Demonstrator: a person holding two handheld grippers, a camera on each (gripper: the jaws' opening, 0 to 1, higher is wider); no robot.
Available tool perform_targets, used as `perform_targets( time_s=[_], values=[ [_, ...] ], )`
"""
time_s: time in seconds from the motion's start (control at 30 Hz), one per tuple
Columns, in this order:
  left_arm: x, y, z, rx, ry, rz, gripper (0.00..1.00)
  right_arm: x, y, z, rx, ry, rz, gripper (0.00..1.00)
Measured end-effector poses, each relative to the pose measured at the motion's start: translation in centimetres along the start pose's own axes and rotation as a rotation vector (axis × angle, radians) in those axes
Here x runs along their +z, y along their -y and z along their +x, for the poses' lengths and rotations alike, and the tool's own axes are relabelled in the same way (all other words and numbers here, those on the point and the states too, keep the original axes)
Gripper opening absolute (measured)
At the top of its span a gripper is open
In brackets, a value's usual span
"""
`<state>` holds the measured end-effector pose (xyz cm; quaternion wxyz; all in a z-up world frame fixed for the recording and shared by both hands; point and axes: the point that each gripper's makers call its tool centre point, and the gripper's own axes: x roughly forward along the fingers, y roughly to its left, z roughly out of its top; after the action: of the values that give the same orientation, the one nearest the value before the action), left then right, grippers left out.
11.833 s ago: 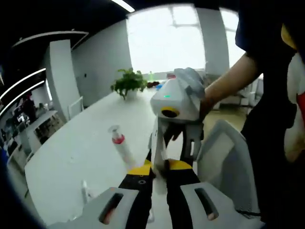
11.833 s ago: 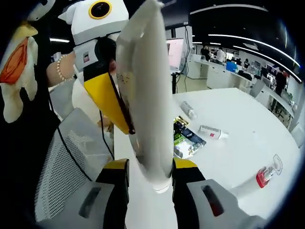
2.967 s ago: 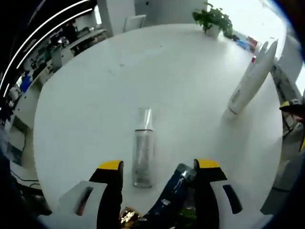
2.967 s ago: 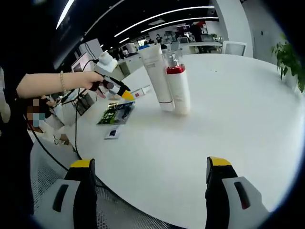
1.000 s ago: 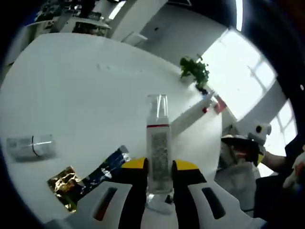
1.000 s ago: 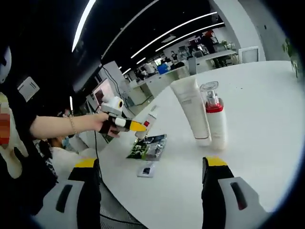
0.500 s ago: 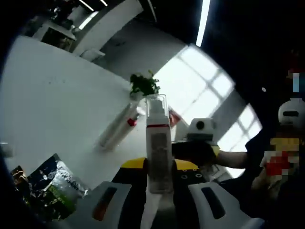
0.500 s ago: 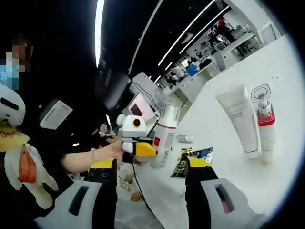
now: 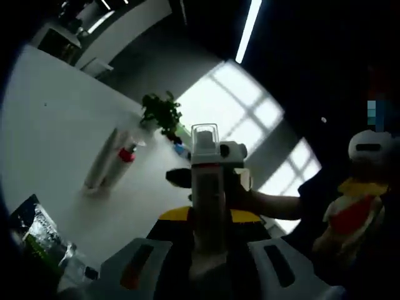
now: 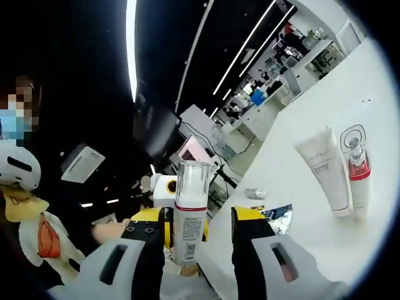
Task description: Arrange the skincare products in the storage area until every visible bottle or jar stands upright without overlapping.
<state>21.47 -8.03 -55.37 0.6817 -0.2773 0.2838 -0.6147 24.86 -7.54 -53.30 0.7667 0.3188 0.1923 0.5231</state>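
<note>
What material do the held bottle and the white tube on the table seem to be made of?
The bottle held in the left gripper looks like frosted translucent plastic or glass with a clear cap: light passes through the cap, and a red band circles the neck. Which of the two, I cannot tell. The white tube looks like soft matte opaque plastic: it is flattened and tapering, and stands on its cap.

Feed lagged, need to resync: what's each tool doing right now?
Left tool: closed on the clear-capped bottle, held in the air.
Right tool: open, holding nothing; that bottle sits between its jaws, untouched.
</note>
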Motion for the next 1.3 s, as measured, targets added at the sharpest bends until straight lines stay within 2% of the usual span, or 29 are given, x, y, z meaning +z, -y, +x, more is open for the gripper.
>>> perform_targets(
  time_s=[0.2, 0.3, 0.4, 0.47, 0.53, 0.67, 0.83, 1.0, 1.03, 1.07, 1.17, 1.3],
  values=[
    [-0.2, 1.1, 0.8, -0.035, -0.009, 0.007, 0.22, -0.3, -1.2, -0.3, 0.053, -0.006, 0.018, 0.33],
    [-0.4, 1.2, 1.1, -0.034, -0.028, 0.012, 0.22, -0.3, -1.9, -0.7, 0.084, -0.006, 0.001, 0.22],
    [-0.5, 1.8, 1.4, -0.046, -0.028, 0.021, 0.22, -0.1, -2.2, -1.2, 0.079, -0.002, -0.025, 0.22],
    [-0.5, 2.3, 1.7, -0.055, -0.031, 0.048, 0.22, 0.0, -2.8, -1.5, 0.084, 0.001, -0.047, 0.21],
    [-0.8, 2.3, 2.0, -0.043, -0.060, 0.096, 0.22, 0.0, -2.9, -1.9, 0.083, -0.005, -0.082, 0.21],
    [-1.5, 2.0, 2.7, 0.001, -0.141, 0.188, 0.22, -0.6, -3.0, -2.8, 0.054, -0.055, -0.196, 0.20],
    [-2.1, 1.4, 3.8, 0.059, -0.197, 0.271, 0.22, -1.2, -2.4, -3.6, 0.012, -0.107, -0.285, 0.20],
    [-3.6, -0.6, 4.7, 0.175, -0.299, 0.404, 0.23, -2.5, -0.8, -4.3, -0.047, -0.203, -0.390, 0.20],
    [-3.7, -1.0, 5.0, 0.188, -0.317, 0.430, 0.24, -2.9, -0.4, -4.4, -0.063, -0.231, -0.446, 0.20],
    [-3.8, -1.1, 5.0, 0.193, -0.324, 0.441, 0.24, -3.0, -0.3, -4.5, -0.065, -0.240, -0.456, 0.20],
    [-4.6, -3.1, 5.8, 0.259, -0.399, 0.560, 0.24, -4.1, 1.2, -5.0, -0.114, -0.347, -0.565, 0.20],
    [-4.8, -4.9, 7.0, 0.328, -0.426, 0.639, 0.24, -4.7, 3.3, -5.4, -0.145, -0.432, -0.638, 0.20]
  ],
)
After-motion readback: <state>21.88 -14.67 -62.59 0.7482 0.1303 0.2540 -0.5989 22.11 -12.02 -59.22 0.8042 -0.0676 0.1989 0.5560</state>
